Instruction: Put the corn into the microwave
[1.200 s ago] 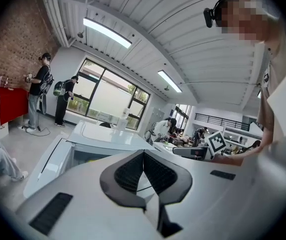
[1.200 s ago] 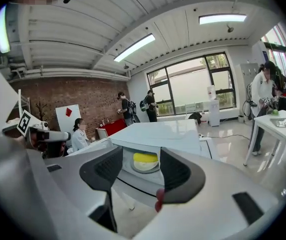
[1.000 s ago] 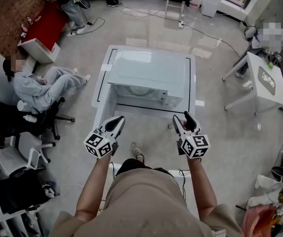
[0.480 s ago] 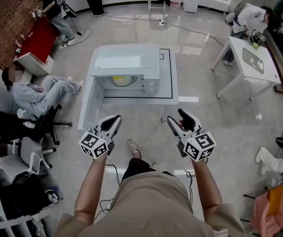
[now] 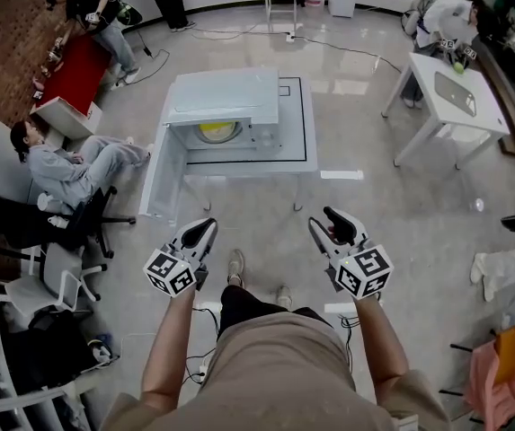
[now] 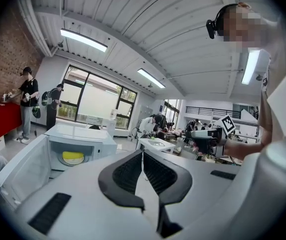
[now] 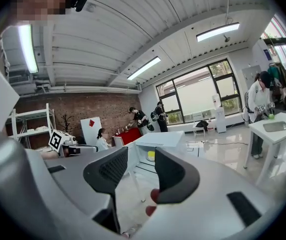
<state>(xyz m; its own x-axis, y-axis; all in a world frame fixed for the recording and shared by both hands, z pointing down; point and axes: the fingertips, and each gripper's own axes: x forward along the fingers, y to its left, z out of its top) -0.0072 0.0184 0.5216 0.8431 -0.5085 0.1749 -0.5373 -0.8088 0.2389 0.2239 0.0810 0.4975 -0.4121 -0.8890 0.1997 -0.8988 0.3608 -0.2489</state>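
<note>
The white microwave (image 5: 226, 106) stands on a low white table (image 5: 297, 146) with its door (image 5: 163, 173) swung open to the left. The yellow corn (image 5: 214, 131) lies on the turntable inside, and also shows as the corn (image 6: 73, 157) in the left gripper view and the corn (image 7: 151, 155) in the right gripper view. My left gripper (image 5: 207, 229) is shut and empty, well short of the table. My right gripper (image 5: 324, 221) is beside it, open; its jaws have just been closing with nothing between them. Both point toward the microwave.
A person sits on the floor at the left (image 5: 68, 164) beside office chairs (image 5: 50, 268). A red table (image 5: 73, 61) with people stands at the far left. A white table (image 5: 459, 88) with a person is at the right. Bare floor lies between me and the microwave.
Both grippers have drawn back from the microwave table, which now lies farther off. The corn inside has come into view. The right jaws stand a little narrower.
</note>
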